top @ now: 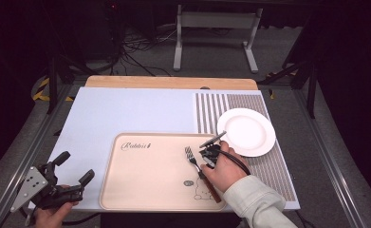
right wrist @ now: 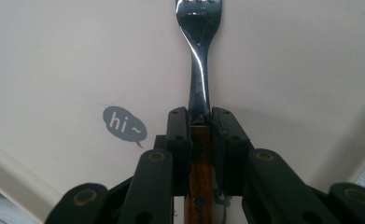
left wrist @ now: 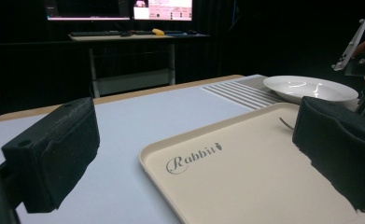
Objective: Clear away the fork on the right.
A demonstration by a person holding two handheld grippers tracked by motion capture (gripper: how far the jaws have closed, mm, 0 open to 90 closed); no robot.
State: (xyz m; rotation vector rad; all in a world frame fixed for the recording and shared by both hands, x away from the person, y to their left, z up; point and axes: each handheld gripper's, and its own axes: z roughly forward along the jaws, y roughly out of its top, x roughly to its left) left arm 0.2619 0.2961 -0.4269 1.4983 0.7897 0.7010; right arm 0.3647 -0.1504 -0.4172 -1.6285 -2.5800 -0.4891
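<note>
Fork (right wrist: pixel 200 70) lies on beige tray (top: pixel 140 190), gripped.

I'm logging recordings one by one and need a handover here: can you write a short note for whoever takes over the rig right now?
Right gripper: shut on the fork, jaws clamped at the top of its wooden handle, tines pointing away over the beige tray.
Left gripper: open, holding nothing, at the table's near left corner beside the tray.
White plate: empty, on the striped mat right of the tray.
Done: fork gripped.
Left: probably lifting and placing the fork; the destination is not evident.
</note>
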